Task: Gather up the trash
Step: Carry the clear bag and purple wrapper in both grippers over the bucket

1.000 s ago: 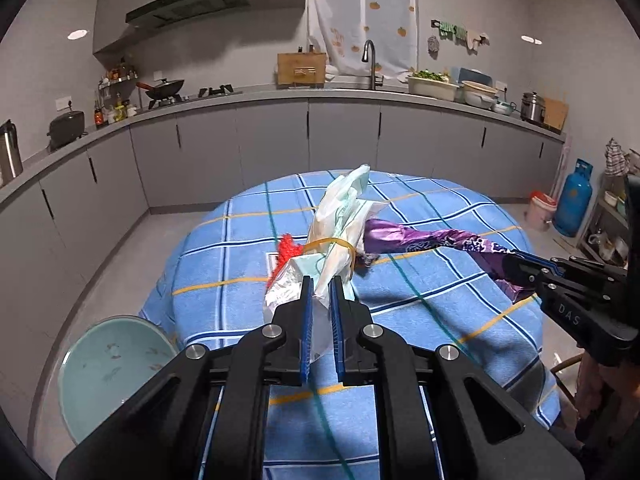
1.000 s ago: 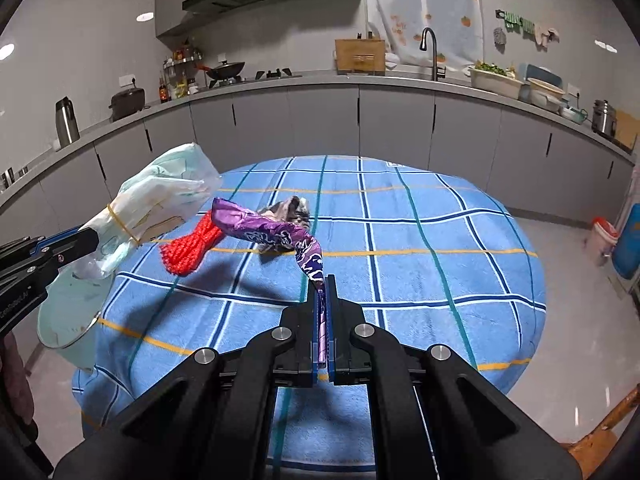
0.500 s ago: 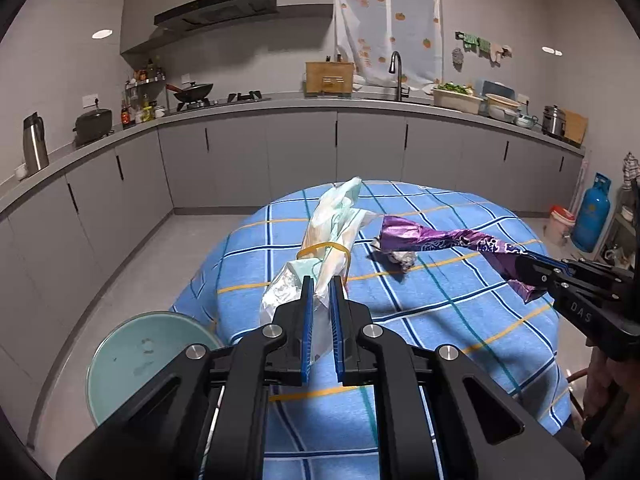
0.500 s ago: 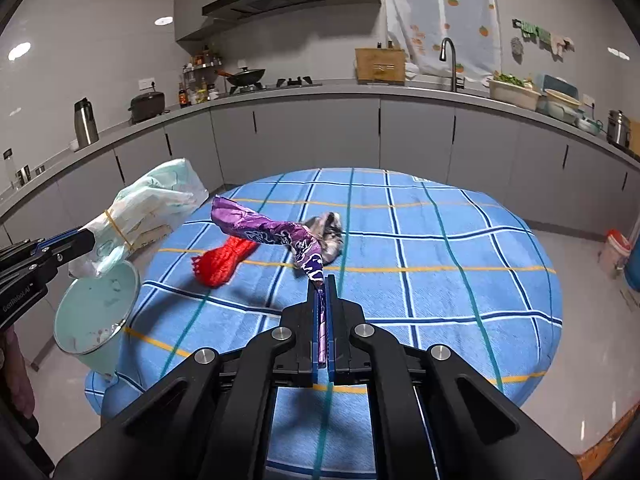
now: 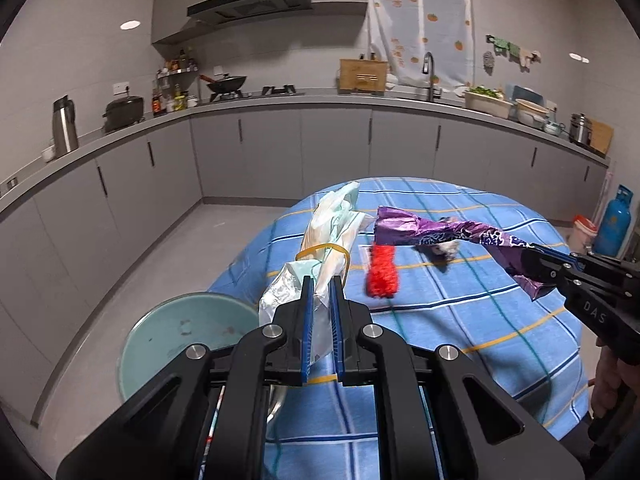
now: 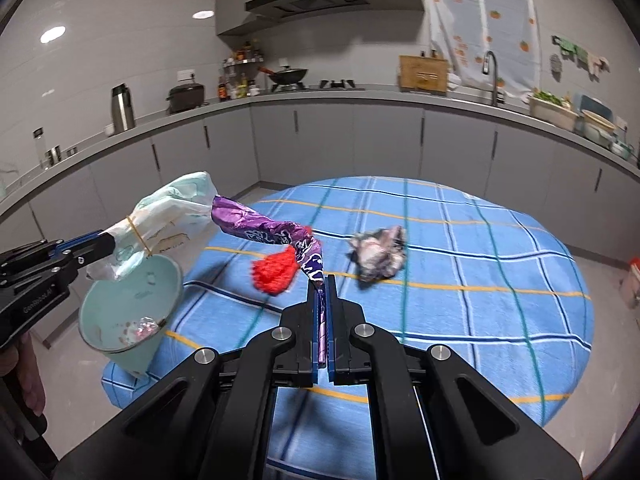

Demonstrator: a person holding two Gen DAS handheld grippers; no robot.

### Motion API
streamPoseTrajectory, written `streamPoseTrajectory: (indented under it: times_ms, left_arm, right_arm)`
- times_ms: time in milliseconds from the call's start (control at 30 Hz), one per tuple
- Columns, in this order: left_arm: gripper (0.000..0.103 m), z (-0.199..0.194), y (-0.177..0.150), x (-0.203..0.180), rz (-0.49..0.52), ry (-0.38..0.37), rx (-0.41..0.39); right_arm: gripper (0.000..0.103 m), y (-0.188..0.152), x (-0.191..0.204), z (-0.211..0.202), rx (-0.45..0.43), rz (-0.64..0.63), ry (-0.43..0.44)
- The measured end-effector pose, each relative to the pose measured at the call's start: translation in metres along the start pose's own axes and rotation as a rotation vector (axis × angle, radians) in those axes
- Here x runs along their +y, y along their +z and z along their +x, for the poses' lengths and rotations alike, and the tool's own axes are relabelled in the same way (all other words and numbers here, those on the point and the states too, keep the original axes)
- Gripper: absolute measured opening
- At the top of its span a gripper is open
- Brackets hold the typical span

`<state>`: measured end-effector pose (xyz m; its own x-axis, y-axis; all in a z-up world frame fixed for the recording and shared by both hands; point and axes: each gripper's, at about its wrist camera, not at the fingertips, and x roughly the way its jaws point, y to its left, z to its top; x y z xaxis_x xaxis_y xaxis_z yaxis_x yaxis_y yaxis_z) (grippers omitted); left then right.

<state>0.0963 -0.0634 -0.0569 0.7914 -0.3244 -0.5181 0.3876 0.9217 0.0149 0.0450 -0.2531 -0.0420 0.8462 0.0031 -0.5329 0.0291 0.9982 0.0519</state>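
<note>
Left wrist view: left gripper (image 5: 320,300) is nearly closed, blue pads pinching a pale crumpled bag (image 5: 320,252) bound with a yellow rubber band (image 5: 325,249). Bag is up in the air, sticking out past the fingertips over the near-left edge of the round table (image 5: 460,320) with its blue checked cloth. Mint-green bin (image 5: 176,344) sits on the floor below-left of the gripper, just off the table edge, with a few scraps inside. Right gripper (image 5: 536,260) comes in from the right, clamped on one end of a purple wrapper (image 5: 440,234); the wrapper stretches left in the air above the cloth, its free end close to the bag's tip. Red fuzzy item (image 5: 382,274) lies on the cloth beneath it. Small grey crumpled wad (image 5: 442,250) lies on the cloth further back, partly hidden by the wrapper.

Right wrist view: right gripper (image 6: 322,292) fully closed on the purple wrapper (image 6: 272,232), thin foil trapped between the pads. Wrapper arcs up and left, its far end against the pale bag (image 6: 172,212). Left gripper (image 6: 96,246) enters from the left holding that bag above the bin's (image 6: 132,308) open mouth; whether the bag touches the rim, can't tell. Red item (image 6: 276,272) on the cloth, just left of the fingertips. Grey wad (image 6: 378,258) on the cloth to the right, apart from both grippers. A hand (image 6: 24,380) shows at the left edge below the left gripper's handle.
</note>
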Motion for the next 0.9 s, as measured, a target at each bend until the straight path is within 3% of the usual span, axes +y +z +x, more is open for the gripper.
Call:
streamPoseTrajectory:
  times_ms: [900]
  left_arm:
    - [0.009,-0.013,-0.023,0.091,-0.127,0.201,0.033]
  right_arm:
    - [0.004,0.017,0.088,0.037,0.03,-0.143,0.147]
